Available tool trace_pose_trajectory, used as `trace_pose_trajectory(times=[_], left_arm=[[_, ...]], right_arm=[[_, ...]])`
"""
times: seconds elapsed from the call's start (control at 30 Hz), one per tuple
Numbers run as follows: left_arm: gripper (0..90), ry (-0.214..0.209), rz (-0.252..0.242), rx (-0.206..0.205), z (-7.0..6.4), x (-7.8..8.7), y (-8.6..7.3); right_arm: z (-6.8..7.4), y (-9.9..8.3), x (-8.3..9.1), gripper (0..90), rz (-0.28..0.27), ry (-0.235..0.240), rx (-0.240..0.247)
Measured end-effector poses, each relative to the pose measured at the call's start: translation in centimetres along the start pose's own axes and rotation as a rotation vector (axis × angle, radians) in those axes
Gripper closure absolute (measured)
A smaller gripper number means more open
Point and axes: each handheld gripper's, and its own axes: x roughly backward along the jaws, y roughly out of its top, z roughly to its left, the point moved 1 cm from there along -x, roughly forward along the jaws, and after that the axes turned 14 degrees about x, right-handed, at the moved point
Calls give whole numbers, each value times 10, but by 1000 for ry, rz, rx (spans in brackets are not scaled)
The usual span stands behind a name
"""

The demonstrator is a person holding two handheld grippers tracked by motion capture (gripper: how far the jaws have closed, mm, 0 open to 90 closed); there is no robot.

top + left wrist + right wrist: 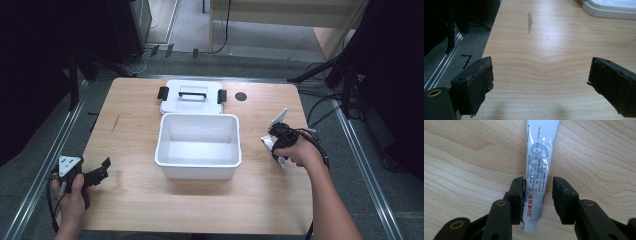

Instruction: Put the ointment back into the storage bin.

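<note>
My left gripper is in my left hand near the front left corner of the light wooden table. Its two black jaws are spread far apart and nothing is between them. In the left gripper view the left gripper points along bare wood, and a small grey scratch mark sits on the wood ahead of it. In the high view that scratch mark is near the left edge of the table. In the middle of the table stands a white plastic tub with nothing inside it. Its flat white plastic lid, which has a handle on top and a black clip at each end, lies just behind the tub, near the back edge of the table. A small dark round spot is on the wood just to the right of the lid. Over by the right edge of the table, my right hand holds my right gripper low over a long white tube with grey and red print. In the right gripper view the white tube lies flat on the wood, with its cap end toward me and its flat end far away. The right gripper has one jaw on each side of the tube. The left jaw touches the tube, but there is a little gap between the tube and the right jaw, so the jaws are around it and not squeezing it.
</note>
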Motion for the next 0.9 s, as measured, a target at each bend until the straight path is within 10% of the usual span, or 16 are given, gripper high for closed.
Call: trace_pose_trajectory(times=[0.9], left_arm=[[69, 3, 1, 1, 0, 0, 0]], right_arm=[[9, 8, 43, 729, -50, -7, 69]])
